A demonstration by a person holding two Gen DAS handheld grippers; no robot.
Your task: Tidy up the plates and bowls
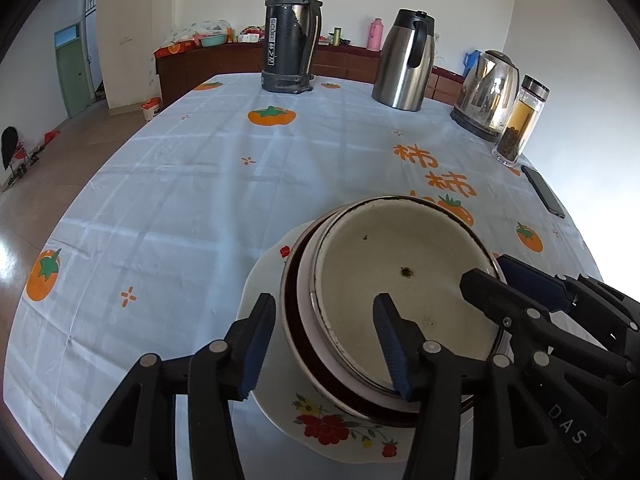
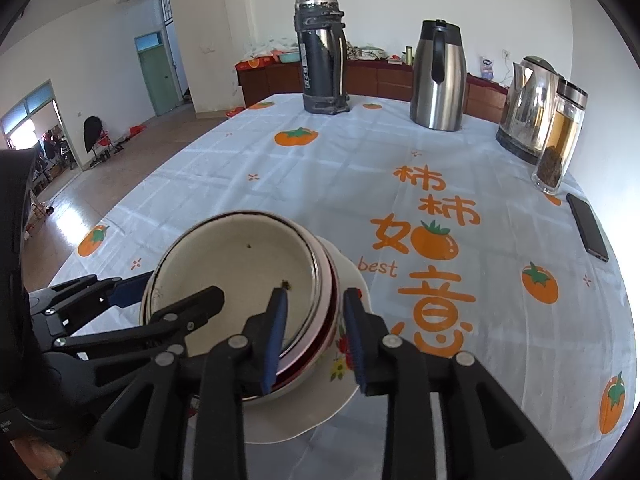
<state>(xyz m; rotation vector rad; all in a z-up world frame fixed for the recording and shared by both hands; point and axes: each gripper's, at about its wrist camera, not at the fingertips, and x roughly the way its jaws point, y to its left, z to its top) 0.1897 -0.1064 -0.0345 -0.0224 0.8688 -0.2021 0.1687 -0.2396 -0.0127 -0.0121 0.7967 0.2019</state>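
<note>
A stack of dishes sits on the tabletop [image 1: 180,168], which is covered with a pale cloth printed with orange persimmons. At the bottom is a white plate [image 1: 340,436] with red flowers painted on its edge. On it rests a bowl with a dark red band [image 1: 294,320], and nested inside that is a white bowl [image 1: 400,272] with a dark, chipped edge and a few specks on its bottom.

The left hand-held gripper [image 1: 324,346] is spread wide, one finger outside the bowls over the plate and the other inside the white bowl, so the near walls of both bowls lie between them; neither finger seems to press on the walls, though the view is not good enough to be sure. The right hand-held gripper [image 2: 316,336] is also parted, straddling the bowl walls on the opposite side with visible gaps at each pad, gripping nothing.

Along the far edge of the tabletop stand a tall black flask [image 1: 290,28], a steel jug [image 1: 406,60], an electric kettle [image 1: 486,94] and a glass tea bottle [image 1: 520,120] just beside it. A phone [image 1: 544,192] lies flat near the right edge.
</note>
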